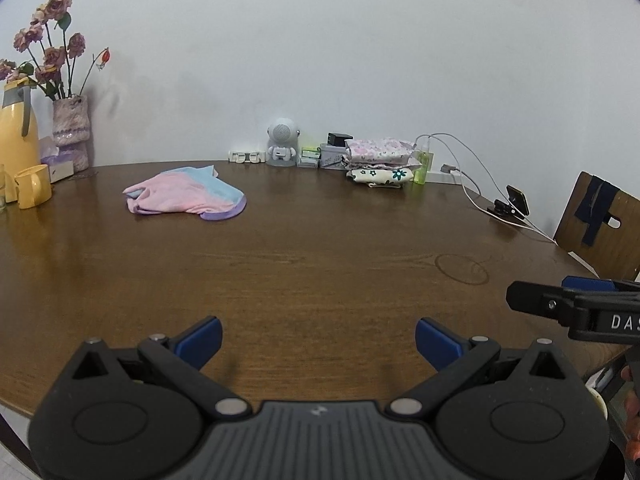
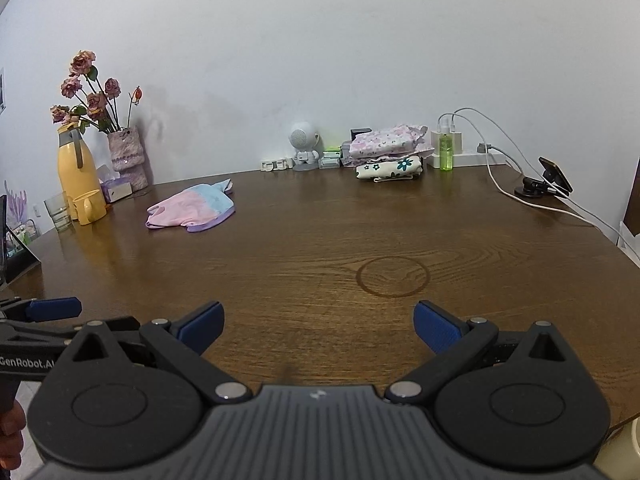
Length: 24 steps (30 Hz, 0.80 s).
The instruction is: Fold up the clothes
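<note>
My left tongs (image 1: 318,338) and right tongs (image 2: 318,326) both spread wide, empty, low over the near tabletop (image 1: 320,256). Pink-blue garment (image 1: 186,194) lies crumpled far ahead and left, long axis roughly left-right; left tongs nearer, I'd reach first.

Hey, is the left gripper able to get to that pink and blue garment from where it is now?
Probably yes. The left gripper is open, holds nothing, and only bare table lies between it and the pink and blue garment, which lies farther back, left of it, so it needs a forward reach.
</note>
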Each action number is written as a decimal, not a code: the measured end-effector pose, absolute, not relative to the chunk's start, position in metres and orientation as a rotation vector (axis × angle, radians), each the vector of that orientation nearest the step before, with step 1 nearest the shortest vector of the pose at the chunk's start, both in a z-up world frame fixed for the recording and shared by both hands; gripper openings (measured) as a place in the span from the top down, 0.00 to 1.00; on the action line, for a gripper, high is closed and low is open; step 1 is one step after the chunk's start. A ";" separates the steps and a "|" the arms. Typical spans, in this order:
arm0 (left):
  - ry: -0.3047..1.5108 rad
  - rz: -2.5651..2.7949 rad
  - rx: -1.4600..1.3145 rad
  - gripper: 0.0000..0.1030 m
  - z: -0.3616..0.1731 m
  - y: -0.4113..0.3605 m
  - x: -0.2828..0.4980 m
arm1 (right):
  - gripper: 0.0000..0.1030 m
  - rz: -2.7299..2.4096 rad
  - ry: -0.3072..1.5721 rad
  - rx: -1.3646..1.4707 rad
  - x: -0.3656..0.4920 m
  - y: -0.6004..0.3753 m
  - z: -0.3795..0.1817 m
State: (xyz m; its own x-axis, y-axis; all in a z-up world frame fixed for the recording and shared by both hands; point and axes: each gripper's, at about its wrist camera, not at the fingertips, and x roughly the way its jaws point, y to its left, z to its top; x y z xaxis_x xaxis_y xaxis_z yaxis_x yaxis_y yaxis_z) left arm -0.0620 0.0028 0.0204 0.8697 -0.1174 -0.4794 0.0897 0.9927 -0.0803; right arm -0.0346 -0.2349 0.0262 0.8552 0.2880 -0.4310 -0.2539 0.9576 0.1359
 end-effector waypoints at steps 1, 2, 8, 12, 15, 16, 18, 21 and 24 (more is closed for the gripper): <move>0.508 -0.107 -0.056 0.00 0.020 0.003 -0.063 | 0.00 0.286 0.467 0.075 -0.035 -0.235 0.026; 0.511 -0.104 -0.056 0.00 0.019 0.003 -0.064 | 0.00 0.286 0.469 0.075 -0.036 -0.235 0.026; 0.510 -0.097 -0.060 0.00 0.020 0.007 -0.067 | 0.00 0.289 0.484 0.079 -0.038 -0.235 0.024; 0.514 -0.099 -0.060 0.00 0.020 0.007 -0.068 | 0.00 0.295 0.484 0.077 -0.040 -0.235 0.024; 0.518 -0.100 -0.061 0.00 0.020 0.007 -0.069 | 0.00 0.296 0.484 0.077 -0.041 -0.235 0.024; 0.518 -0.101 -0.061 0.00 0.021 0.007 -0.070 | 0.00 0.295 0.484 0.078 -0.042 -0.235 0.024; 0.517 -0.103 -0.060 0.00 0.021 0.007 -0.071 | 0.00 0.294 0.483 0.078 -0.043 -0.235 0.024; 0.516 -0.107 -0.059 0.00 0.021 0.006 -0.071 | 0.00 0.294 0.484 0.080 -0.043 -0.237 0.024; 0.519 -0.108 -0.059 0.00 0.021 0.006 -0.071 | 0.00 0.293 0.485 0.082 -0.044 -0.237 0.024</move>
